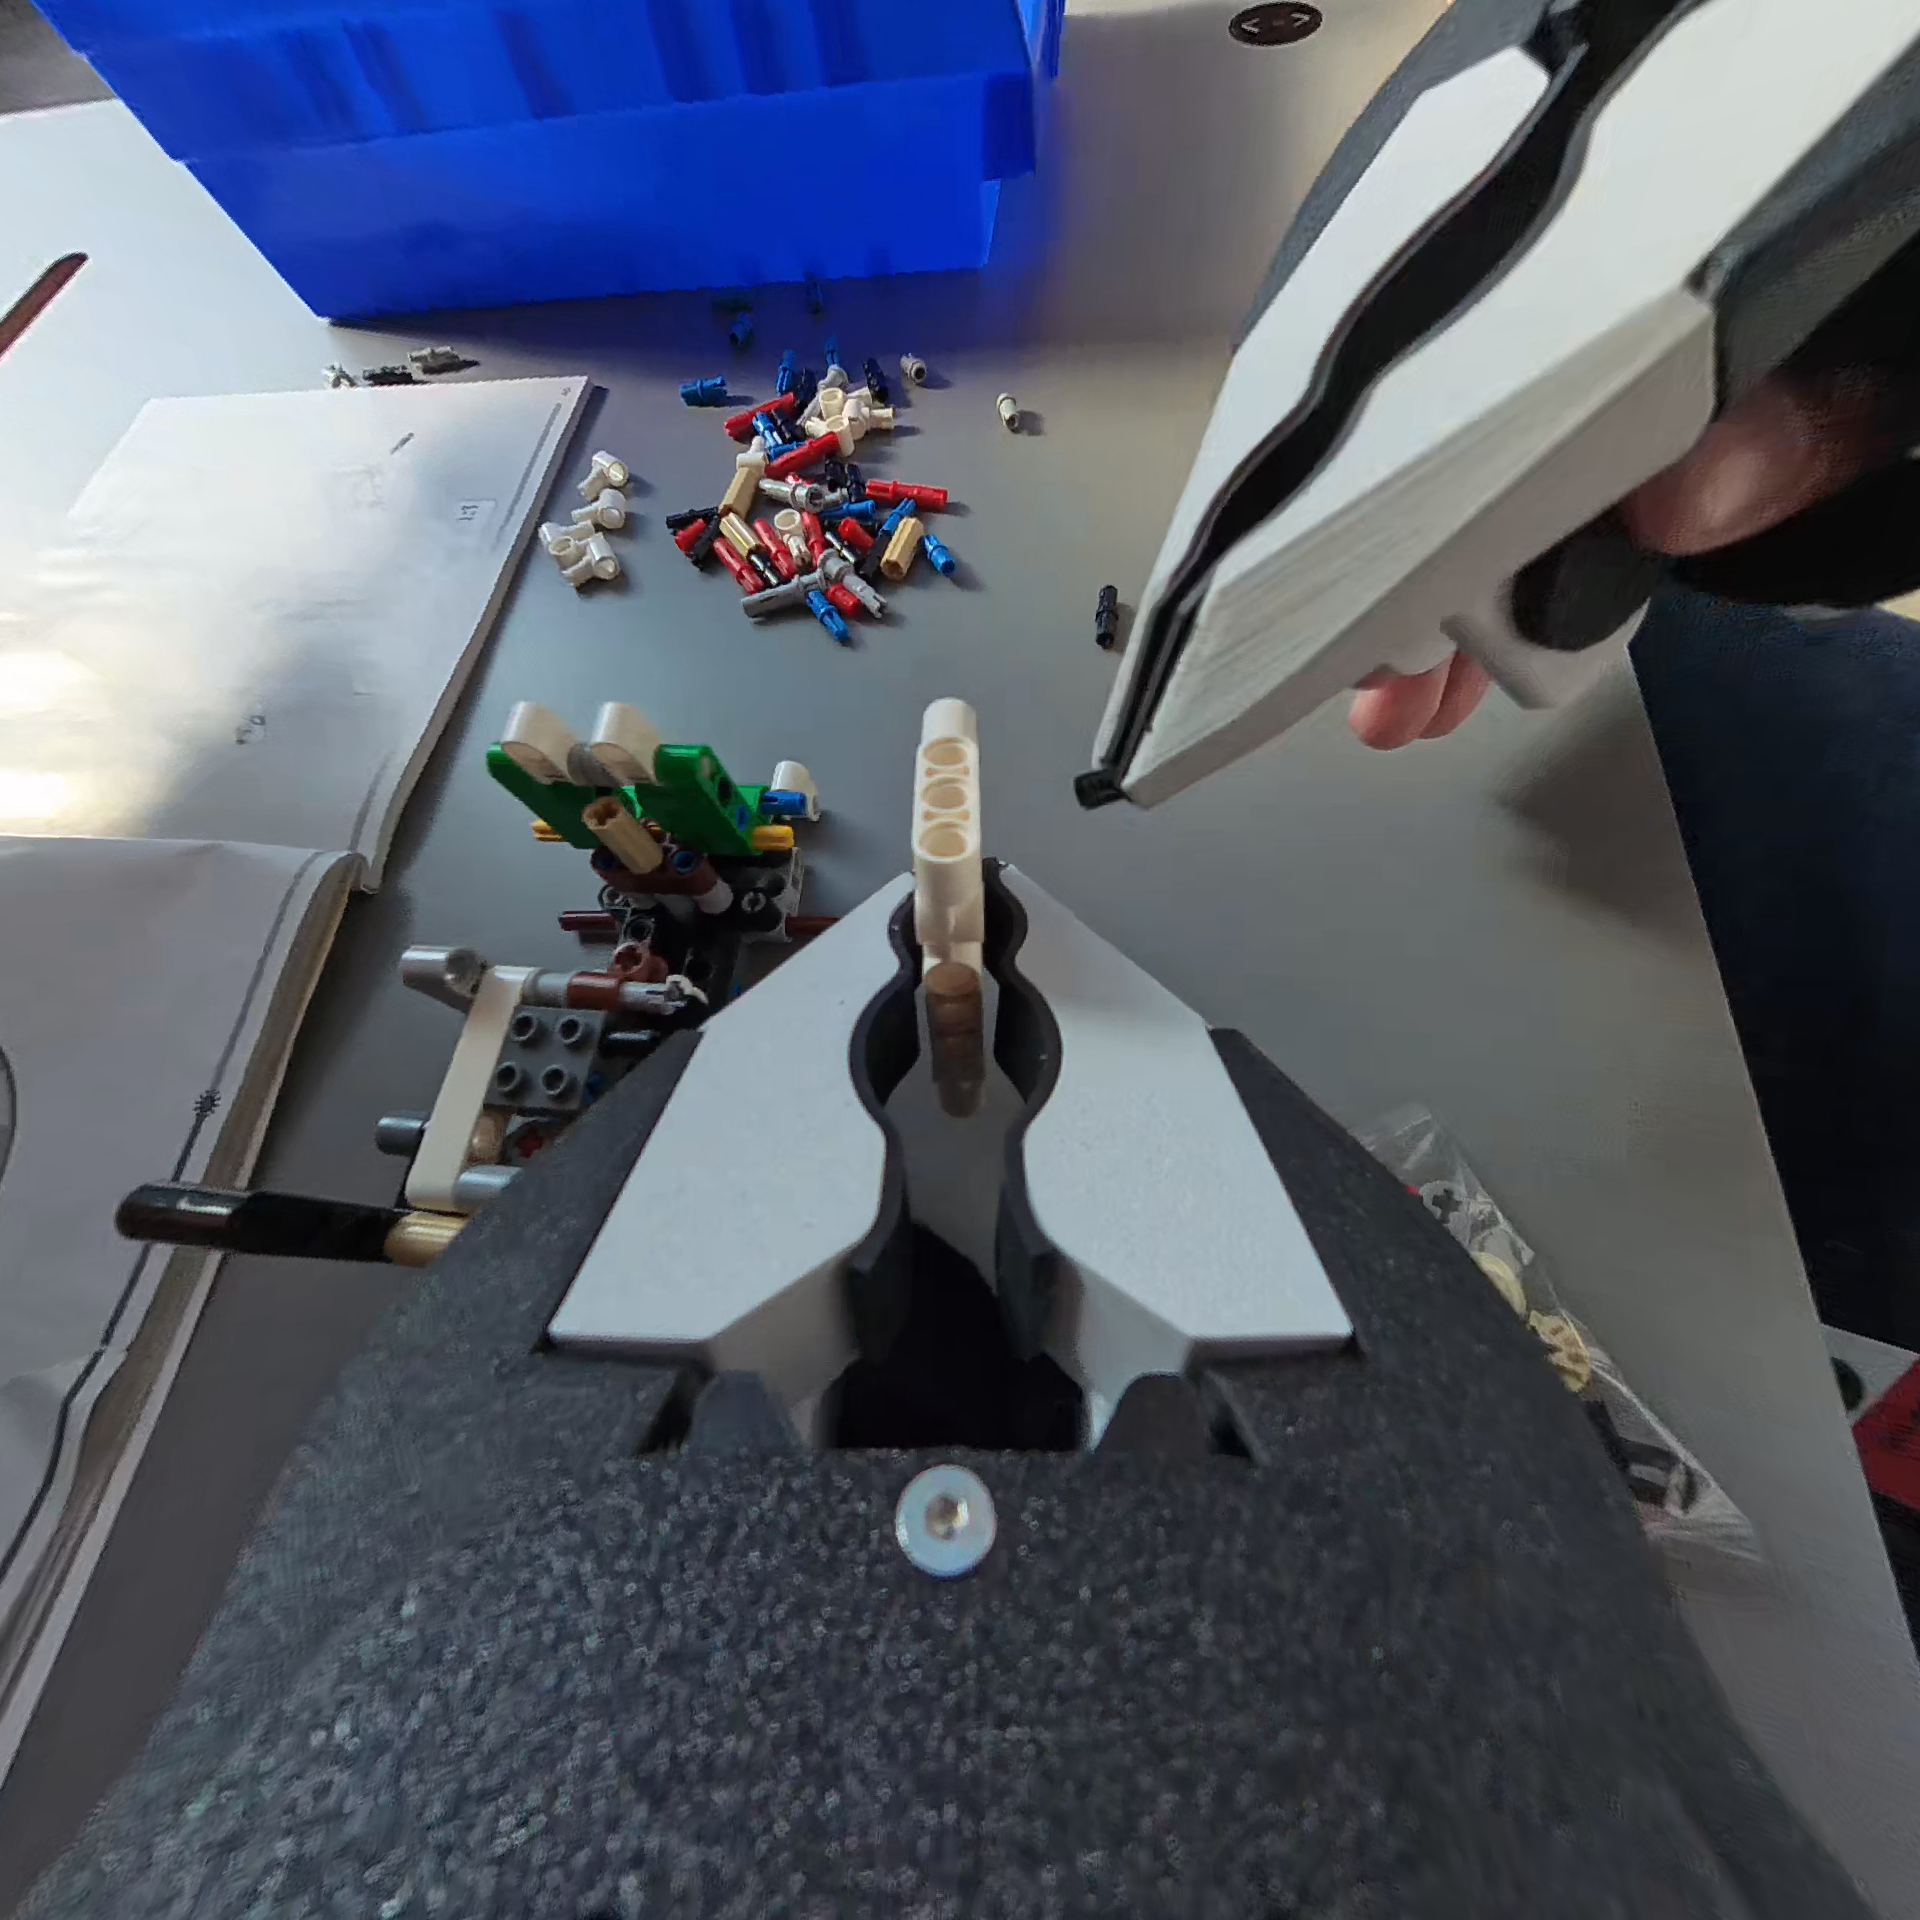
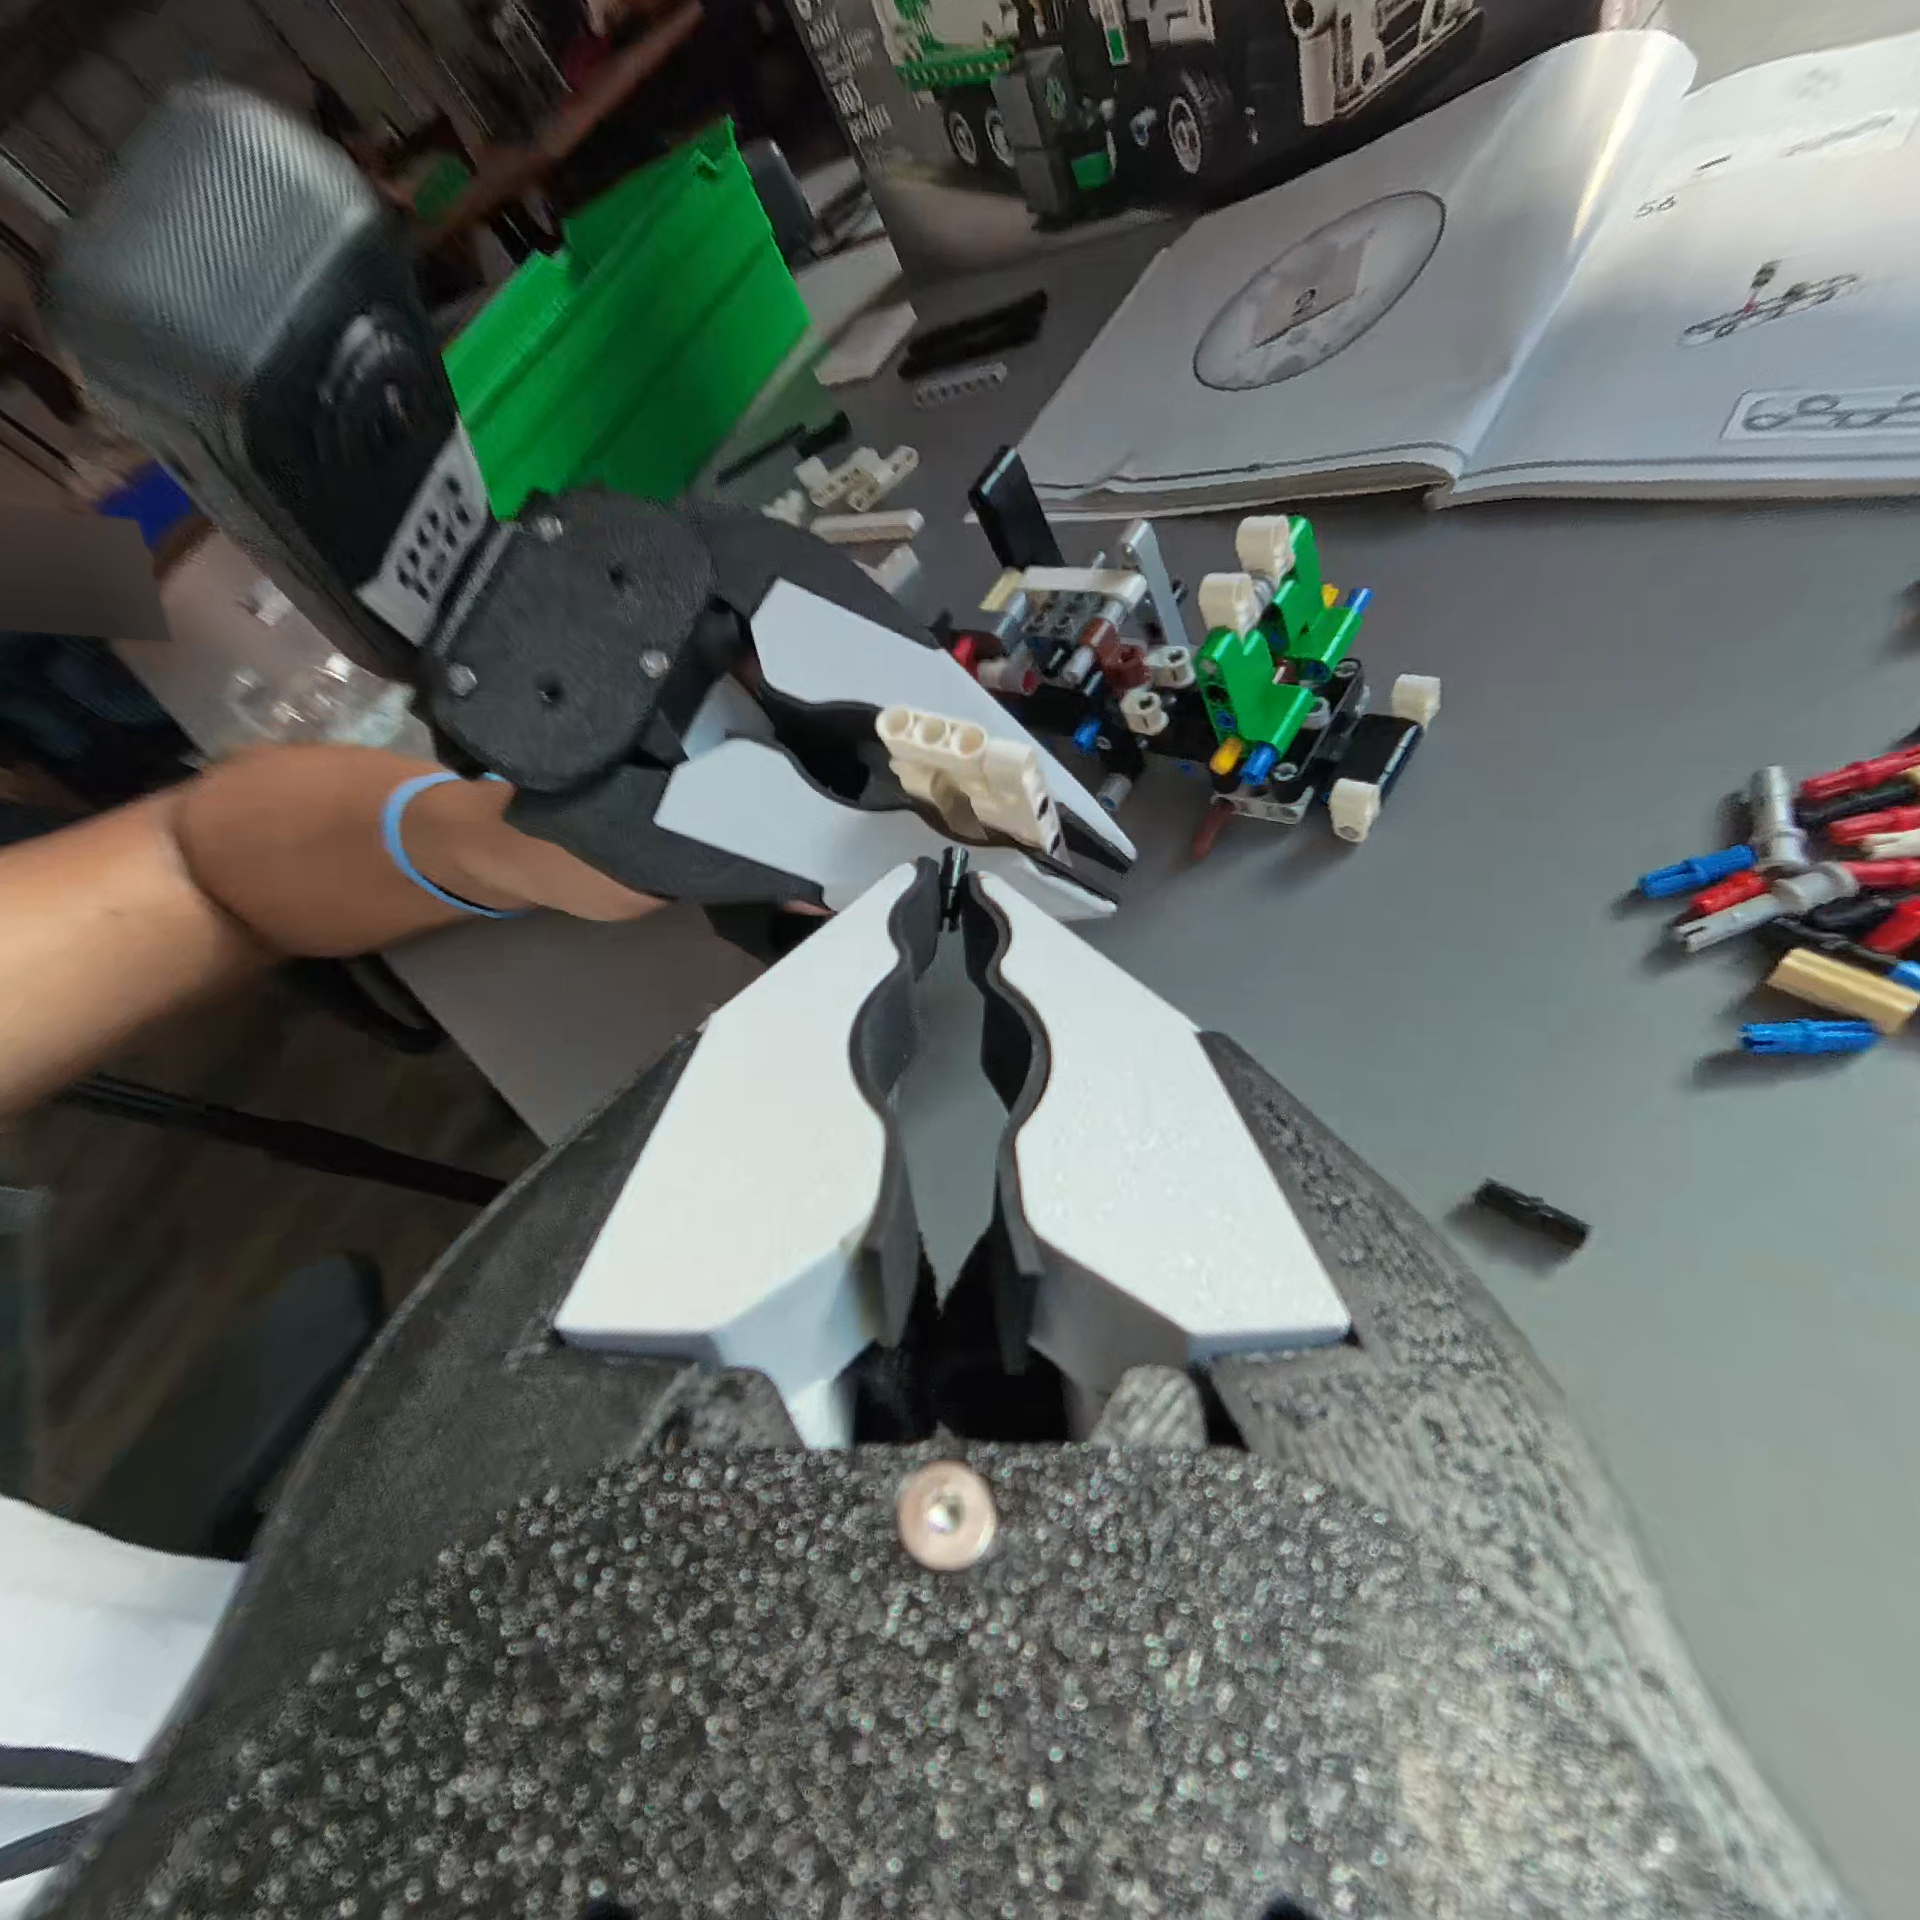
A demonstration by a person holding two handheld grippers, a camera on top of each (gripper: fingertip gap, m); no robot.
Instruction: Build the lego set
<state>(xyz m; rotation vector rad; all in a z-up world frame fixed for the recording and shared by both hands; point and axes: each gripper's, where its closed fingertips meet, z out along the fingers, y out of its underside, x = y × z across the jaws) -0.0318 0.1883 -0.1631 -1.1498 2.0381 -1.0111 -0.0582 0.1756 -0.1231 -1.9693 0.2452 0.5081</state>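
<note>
- The grey counter (image 1: 1299, 1039) carries everything, with a blue bin (image 1: 582, 156) at its far edge and a green bin (image 2: 634, 312) off to one side.
- An open instruction booklet (image 1: 260, 582) lies flat beside the build.
- The left gripper (image 1: 951, 883) has its jaws pinched on a cream beam (image 1: 945, 800) with round holes, which sticks out past the tips above the counter; a tan pin (image 1: 954, 1039) sits in the beam's near end.
- The right gripper (image 2: 951, 883) has its jaws pressed on a small black pin (image 2: 951, 878), held in the air just beside the left gripper's tips.
- A half-built model (image 1: 644, 831) of green, grey and brown pieces stands on the counter, just left of the cream beam.
- A loose pile of red, blue, black and white pins (image 1: 821, 509) lies farther back.
- One stray black pin (image 2: 1529, 1211) lies alone on the counter.
</note>
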